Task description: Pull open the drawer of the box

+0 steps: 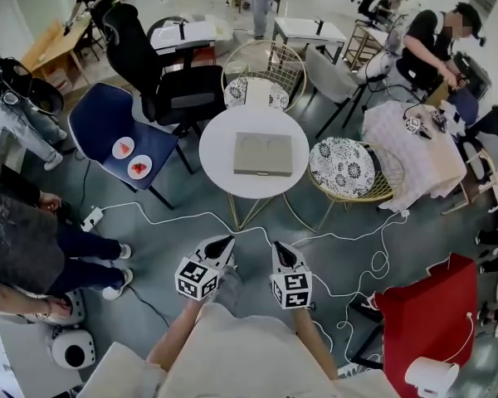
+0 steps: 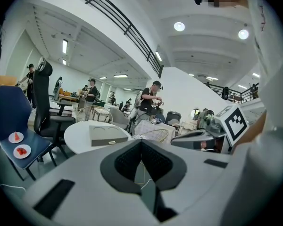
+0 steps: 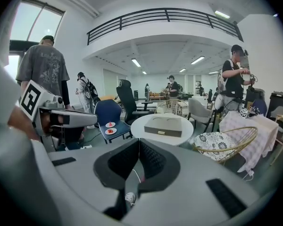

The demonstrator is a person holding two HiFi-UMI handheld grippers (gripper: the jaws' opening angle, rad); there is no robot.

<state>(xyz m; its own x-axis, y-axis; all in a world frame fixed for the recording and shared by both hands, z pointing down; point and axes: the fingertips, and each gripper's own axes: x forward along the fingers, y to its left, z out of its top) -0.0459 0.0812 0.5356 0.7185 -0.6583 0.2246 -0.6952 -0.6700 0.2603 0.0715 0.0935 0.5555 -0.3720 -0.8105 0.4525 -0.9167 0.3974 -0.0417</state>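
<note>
Beige and flat, the box (image 1: 263,153) lay at the middle of the round white counter (image 1: 220,143), two shallow round dents in its lid. Its drawer (image 3: 162,132) sat flush in the front face that looked toward the person, with a small pale handle at the centre. Nothing else lay on the counter. Both tongs hung in the air well short of the counter's near edge, over the grey floor, touching neither box nor counter. The left tongs (image 1: 224,241) were clenched tip to tip with nothing between them, and the right tongs (image 1: 280,248) beside them were clenched and empty too; both pointed toward the counter. A white cable (image 1: 174,216) trailed across the floor between the tongs and the counter's legs. To the counter's right in the head view, a gold wire chair (image 1: 380,191) with a patterned cushion stood just beside it. To the counter's left stood a blue chair (image 1: 95,123) carrying two small plates (image 1: 130,157) with red food. Behind the counter were a second wire chair (image 1: 270,60) and a black office chair (image 1: 178,89).
</note>
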